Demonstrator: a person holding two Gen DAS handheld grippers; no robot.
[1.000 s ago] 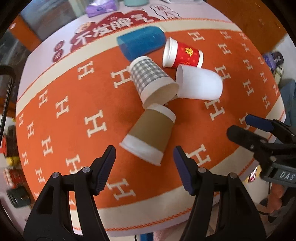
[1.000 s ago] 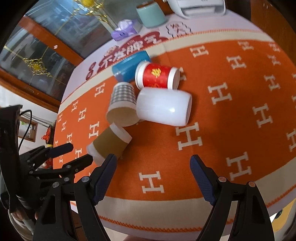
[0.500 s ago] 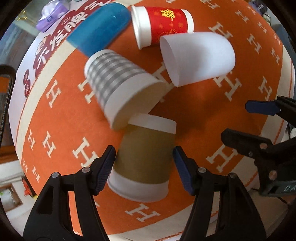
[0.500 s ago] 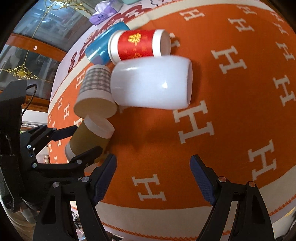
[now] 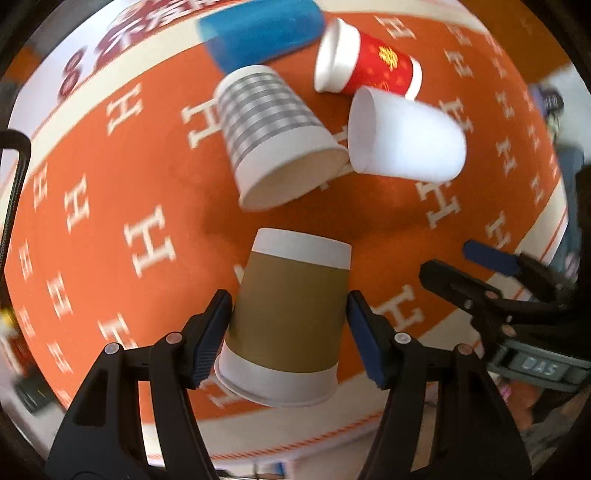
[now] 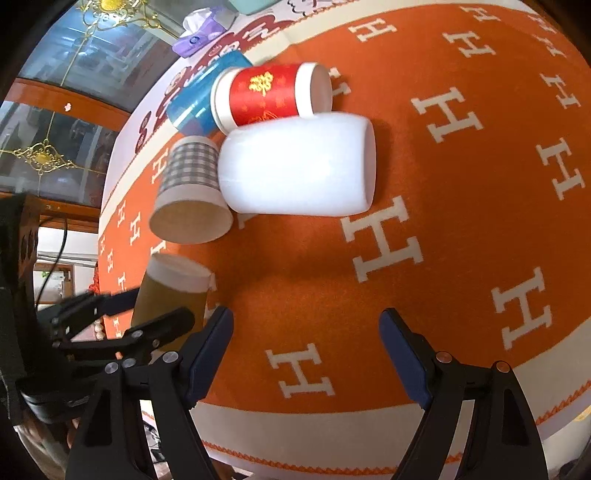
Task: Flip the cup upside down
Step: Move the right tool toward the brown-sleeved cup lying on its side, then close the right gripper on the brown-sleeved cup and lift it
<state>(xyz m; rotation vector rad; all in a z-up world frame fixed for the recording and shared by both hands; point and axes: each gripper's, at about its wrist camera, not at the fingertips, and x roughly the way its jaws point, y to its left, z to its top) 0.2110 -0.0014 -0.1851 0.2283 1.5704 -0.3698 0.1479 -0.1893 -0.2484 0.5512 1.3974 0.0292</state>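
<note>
A brown paper cup point(image 5: 291, 314) with white bands sits between my left gripper's point(image 5: 288, 317) blue pads, its mouth toward the camera; the pads touch its sides and it looks lifted off the orange cloth. It also shows in the right wrist view point(image 6: 173, 291), held by the left gripper point(image 6: 147, 314). A checked cup point(image 5: 269, 136), a white cup point(image 5: 406, 136), a red cup point(image 5: 369, 66) and a blue cup point(image 5: 262, 29) lie on their sides beyond. My right gripper point(image 6: 306, 350) is open and empty over the cloth, near the white cup point(image 6: 295, 162).
The orange tablecloth with white H marks point(image 6: 461, 221) covers the table; its cream border and the table's front edge point(image 6: 332, 435) run just under my right gripper. A purple tissue pack point(image 6: 199, 33) lies at the far edge.
My left gripper moved forward around the brown cup, closed on its sides and raised it. My right gripper moved closer to the white cup and stayed open.
</note>
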